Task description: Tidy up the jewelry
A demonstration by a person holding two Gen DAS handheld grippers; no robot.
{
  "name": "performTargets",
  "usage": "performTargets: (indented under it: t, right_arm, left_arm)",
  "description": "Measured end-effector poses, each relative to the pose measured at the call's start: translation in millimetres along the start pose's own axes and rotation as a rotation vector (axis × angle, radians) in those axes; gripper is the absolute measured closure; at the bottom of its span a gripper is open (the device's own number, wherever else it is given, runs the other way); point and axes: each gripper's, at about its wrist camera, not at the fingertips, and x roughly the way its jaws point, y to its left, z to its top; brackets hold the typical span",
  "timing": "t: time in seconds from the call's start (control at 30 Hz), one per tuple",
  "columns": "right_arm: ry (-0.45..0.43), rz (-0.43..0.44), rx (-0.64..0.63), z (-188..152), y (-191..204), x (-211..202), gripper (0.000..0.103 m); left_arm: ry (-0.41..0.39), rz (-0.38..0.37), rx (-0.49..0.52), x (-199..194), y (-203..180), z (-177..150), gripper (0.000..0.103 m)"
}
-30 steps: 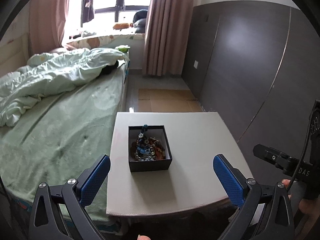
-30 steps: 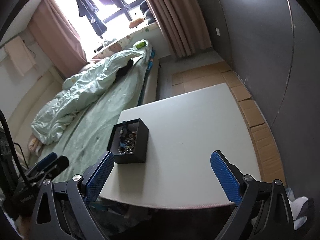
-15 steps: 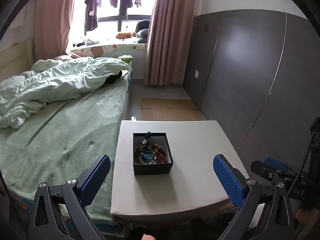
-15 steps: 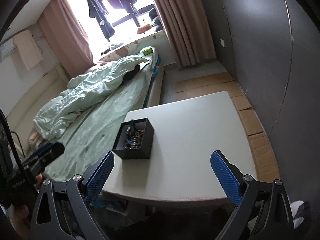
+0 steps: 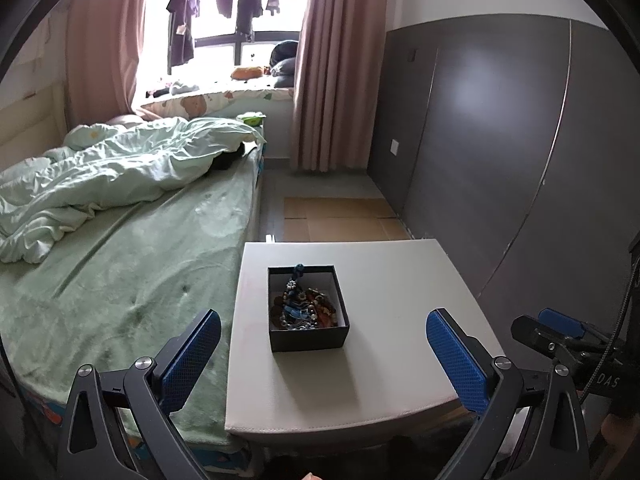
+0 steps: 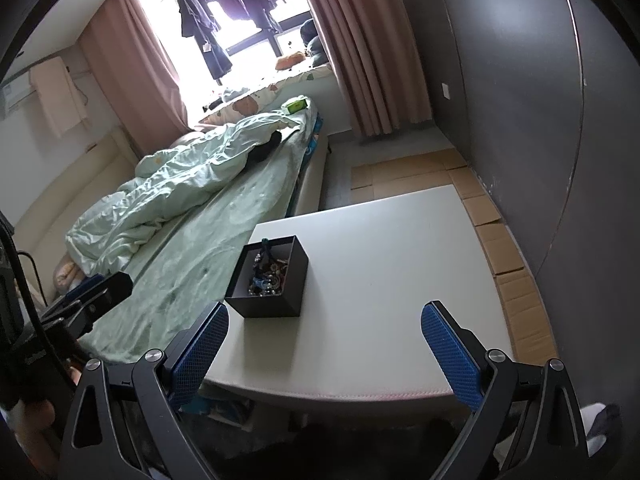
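Jewelry (image 5: pixel 304 311) lies heaped in an open black box (image 5: pixel 308 339) on the left part of a pale tabletop (image 5: pixel 392 364), which stands just beside a green bed (image 5: pixel 132 280). A blue strand hangs over the box's far rim; the rest is a tangle of beads and chain whose separate pieces probably cannot be told apart at this range. Left gripper (image 5: pixel 323 356) and right gripper (image 6: pixel 325 350) both hang short of the tabletop's near edge, fingers spread wide and holding nothing. Compared with the views of a second ago, both cameras now sit higher and farther back: the box appears smaller, and more of the window and far wall is in frame. The box and its contents keep their place on the tabletop. Such a withdrawal fits either a pause before reaching in to sort a jumbled heap, or a retreat after gathering loose pieces into the box (the tabletop around the box carries nothing else). Each gripper also shows at the edge of the other's view, partly cut off. The box's near inner wall hides part of the heap in the left view, and its left wall does so in the right view.
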Motion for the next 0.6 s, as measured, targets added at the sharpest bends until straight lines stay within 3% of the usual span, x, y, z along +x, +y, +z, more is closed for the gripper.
performTargets:
  t: [0.6]
  right_arm:
    - [-0.010,-0.003,0.005,5.0,-4.4,-9.3,0.006]
  left_arm:
    - [-0.010,0.010,0.000,2.9,3.5,0.9,0.000]
